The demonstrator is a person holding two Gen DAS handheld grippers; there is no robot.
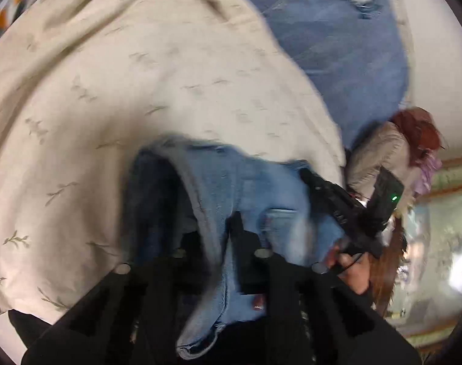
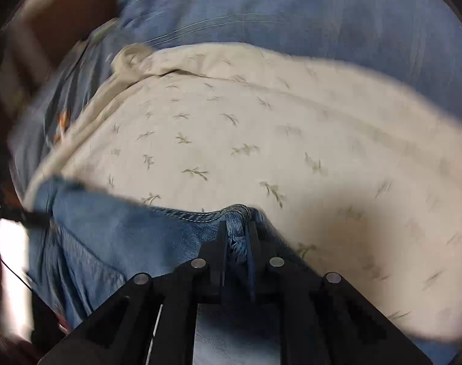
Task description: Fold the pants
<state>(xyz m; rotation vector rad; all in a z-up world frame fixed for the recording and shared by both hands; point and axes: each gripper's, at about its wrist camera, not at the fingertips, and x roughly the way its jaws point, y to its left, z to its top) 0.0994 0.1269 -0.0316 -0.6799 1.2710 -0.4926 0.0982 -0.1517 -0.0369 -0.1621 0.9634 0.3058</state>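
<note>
The blue denim pants [image 1: 249, 182] hang lifted between both grippers above a cream leaf-print cloth [image 1: 139, 91]. My left gripper [image 1: 214, 237] is shut on a bunched edge of the denim. My right gripper [image 2: 237, 231] is shut on a stitched, frayed denim edge [image 2: 235, 220], and it also shows in the left wrist view [image 1: 337, 200] gripping the other end. The rest of the pants [image 2: 109, 243] sag to the lower left in the right wrist view. Both views are blurred by motion.
A second spread of blue denim [image 1: 337, 30] lies beyond the cream cloth, also in the right wrist view [image 2: 291, 6]. The person [image 1: 383, 152] holding the grippers stands at the right. A patterned rug [image 1: 437, 243] shows at the far right.
</note>
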